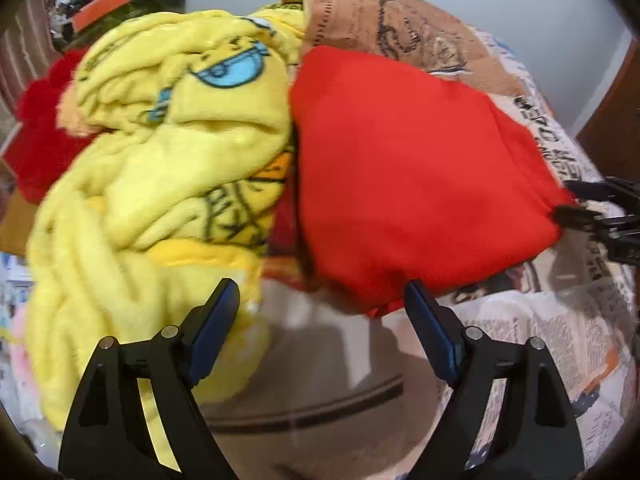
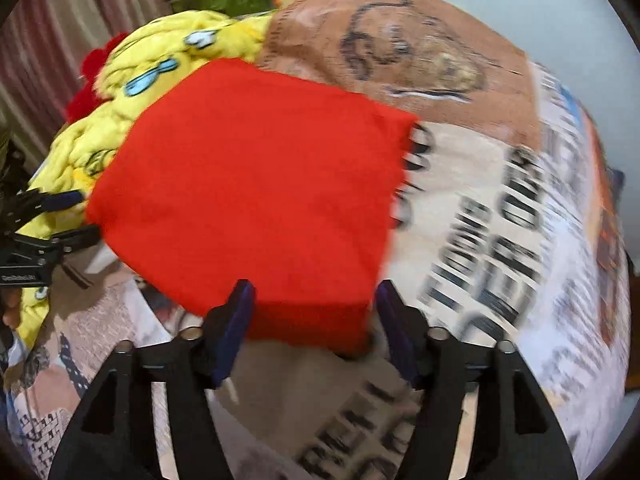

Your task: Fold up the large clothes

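A folded red garment (image 1: 420, 184) (image 2: 256, 184) lies flat on a bedcover printed like newspaper (image 1: 560, 340) (image 2: 500, 220). My left gripper (image 1: 320, 286) stands open just short of its near left corner, with only the cover between the blue pads. My right gripper (image 2: 315, 284) is open too, with the garment's near edge lying between its fingers and neither pad pressing on it. Each gripper shows at the edge of the other view: the right gripper (image 1: 576, 200) at the garment's right corner, the left gripper (image 2: 86, 216) at its left corner. A crumpled yellow fleece garment (image 1: 160, 160) (image 2: 140, 80) with cartoon print lies against the red one's left side.
A brown printed cloth (image 1: 400, 20) (image 2: 400, 48) lies behind the red garment. A fluffy red item (image 1: 36, 140) (image 2: 92, 68) sits left of the yellow pile. A dark bag with an orange strip (image 1: 104, 8) stands at the back, beside a curtain (image 2: 60, 40).
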`<state>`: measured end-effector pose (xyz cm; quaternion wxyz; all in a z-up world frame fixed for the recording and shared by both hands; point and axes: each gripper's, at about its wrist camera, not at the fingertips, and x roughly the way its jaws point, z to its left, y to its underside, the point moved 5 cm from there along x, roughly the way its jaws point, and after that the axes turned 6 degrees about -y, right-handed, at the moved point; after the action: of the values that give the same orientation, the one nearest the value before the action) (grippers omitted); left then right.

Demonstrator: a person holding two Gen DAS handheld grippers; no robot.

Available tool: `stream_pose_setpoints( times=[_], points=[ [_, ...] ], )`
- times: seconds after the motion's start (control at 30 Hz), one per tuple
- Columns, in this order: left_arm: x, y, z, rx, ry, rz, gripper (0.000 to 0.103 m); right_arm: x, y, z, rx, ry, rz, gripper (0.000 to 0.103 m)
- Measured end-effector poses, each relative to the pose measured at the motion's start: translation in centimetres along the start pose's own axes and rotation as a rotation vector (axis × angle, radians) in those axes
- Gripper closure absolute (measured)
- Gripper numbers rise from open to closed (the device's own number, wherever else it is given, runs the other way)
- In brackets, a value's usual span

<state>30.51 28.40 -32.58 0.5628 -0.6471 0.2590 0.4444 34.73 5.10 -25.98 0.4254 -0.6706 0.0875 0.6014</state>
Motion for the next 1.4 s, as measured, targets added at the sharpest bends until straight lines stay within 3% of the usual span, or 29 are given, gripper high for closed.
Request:
stream_pose_setpoints(
  times=[0.07,0.17,0.33,0.7,0.93,1.07,1.23,1.33,1.4],
  points=[
    [-0.9,0.2,0.2,0.019,-0.050,0.000,0.019,-1.2,0.7,-0.6,0.026,0.016,0.002,0.041],
    [-3.2,0.2,0.3,0.015,-0.055,-0.013,0.019,-4.1,1.4,-1.1,0.075,0.011,-0.040,0.041],
    [-9.5,-0.4,-0.3,0.005,-0.037,-0.128,0.019,-10.8,1.3,-0.4,0.110,-0.015,-0.178,0.041],
    [-29.5,-2.1,-4.9,0.009,0.066,-0.562,0.019,-27.4,1.0,6.1,0.032,-0.043,-0.596,0.041],
    [-39.5,0.9,-6.7,-0.003,0.094,-0.802,0.019,-34.8,3.6,9.7,-0.007,-0.049,-0.820,0.041],
    [-43.3,3.5,-7.8,0.005,0.084,-0.908,0.019,-36.7,5.1,11.0,0.000,-0.074,-0.895,0.032],
    [-45.4,5.7,-8.7,0.008,0.082,-0.959,0.017,-37.2,6.0,11.9,-0.004,-0.022,-0.938,0.017],
    [-45.6,6.4,-8.7,-0.003,0.059,-0.972,0.004,-37.3,6.5,12.1,0.015,0.015,-0.965,0.002],
    [-45.5,6.7,-8.9,-0.006,0.050,-0.976,0.001,-37.3,6.7,12.0,0.037,0.050,-0.980,0.000]
  ],
)
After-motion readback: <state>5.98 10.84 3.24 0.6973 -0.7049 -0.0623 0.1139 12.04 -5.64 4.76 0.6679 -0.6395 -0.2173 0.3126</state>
